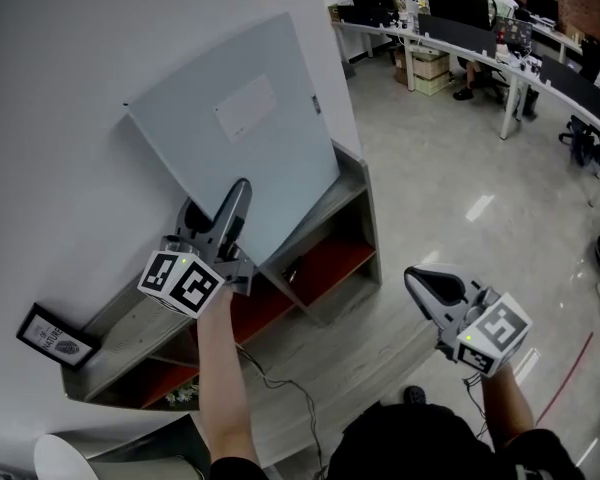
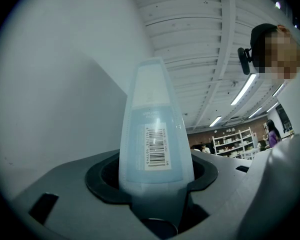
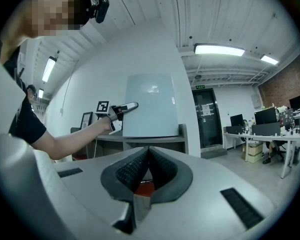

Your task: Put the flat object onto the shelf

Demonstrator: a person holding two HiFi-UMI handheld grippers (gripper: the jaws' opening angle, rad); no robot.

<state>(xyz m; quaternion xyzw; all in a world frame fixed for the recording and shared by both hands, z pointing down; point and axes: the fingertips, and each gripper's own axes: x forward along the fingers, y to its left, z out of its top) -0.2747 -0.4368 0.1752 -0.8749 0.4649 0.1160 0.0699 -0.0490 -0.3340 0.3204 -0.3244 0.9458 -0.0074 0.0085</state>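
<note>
a barcode sticker point(image 2: 157, 146) on the flat object point(image 2: 150, 91) reads, perhaps, 6941798461946.

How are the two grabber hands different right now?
The left gripper is clamped on the flat panel; the right gripper is shut on nothing. The left gripper is up at the shelf; the right gripper hangs over the floor. Both carry marker cubes.

Barcoded pale-blue flat object point(image 2: 154, 134), apparently tight between the jaws
</note>
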